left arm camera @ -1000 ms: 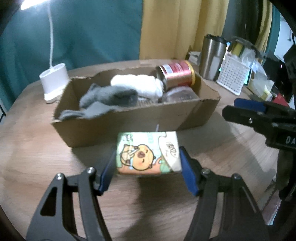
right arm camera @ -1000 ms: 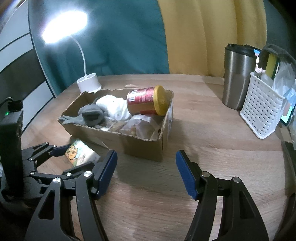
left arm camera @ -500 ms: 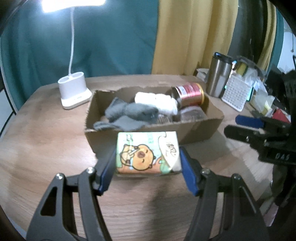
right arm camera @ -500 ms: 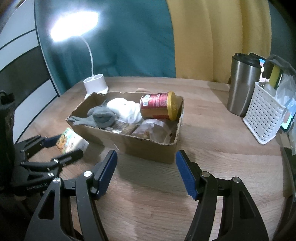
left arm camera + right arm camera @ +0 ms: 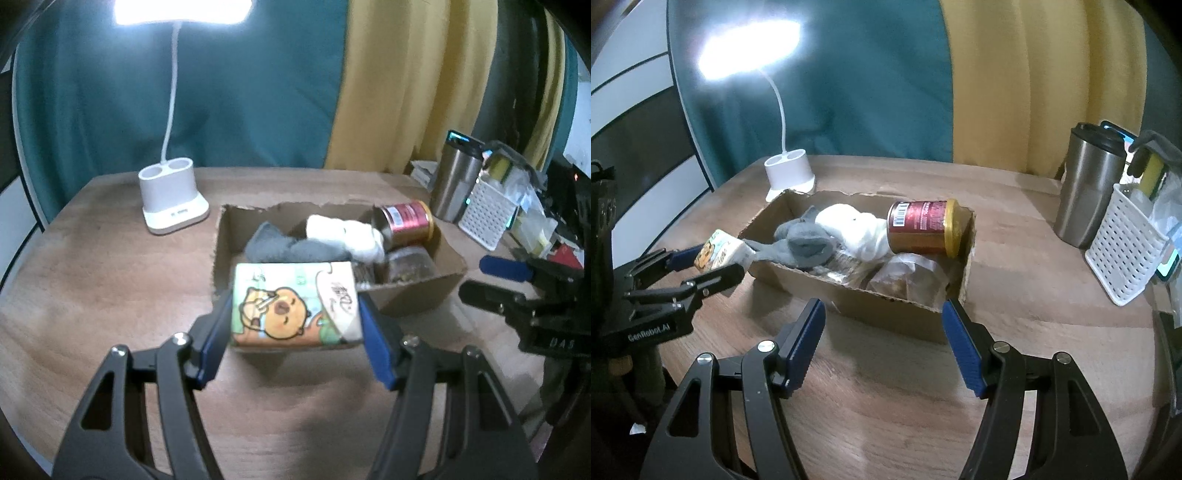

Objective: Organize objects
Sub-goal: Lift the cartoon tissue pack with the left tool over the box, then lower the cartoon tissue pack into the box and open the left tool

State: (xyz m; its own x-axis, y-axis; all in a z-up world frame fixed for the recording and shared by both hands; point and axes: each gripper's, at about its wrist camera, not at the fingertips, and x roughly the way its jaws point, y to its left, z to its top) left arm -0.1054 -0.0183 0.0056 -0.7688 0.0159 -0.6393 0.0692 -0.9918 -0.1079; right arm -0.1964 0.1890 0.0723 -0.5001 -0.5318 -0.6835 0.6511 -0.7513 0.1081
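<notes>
My left gripper point(image 5: 295, 332) is shut on a tissue pack point(image 5: 293, 304) with a cartoon animal print and holds it in the air, at the near left corner of an open cardboard box point(image 5: 417, 295). The box point(image 5: 886, 310) holds a grey sock point(image 5: 805, 245), a white sock point(image 5: 857, 229), a red can with a gold lid point(image 5: 923, 227) on its side and a clear bag point(image 5: 908, 277). The right wrist view shows the left gripper point(image 5: 709, 264) with the pack point(image 5: 718, 251) at the box's left end. My right gripper point(image 5: 882, 343) is open and empty in front of the box.
A white desk lamp base point(image 5: 170, 201) stands behind the box to the left. A steel tumbler point(image 5: 1089, 188) and a white perforated basket point(image 5: 1126, 251) stand at the right. The round wooden table point(image 5: 886, 406) has open surface in front.
My left gripper has risen and moved forward with the tissue pack, from low in front of the box wall to rim height at its corner. The right gripper has pulled back slightly.
</notes>
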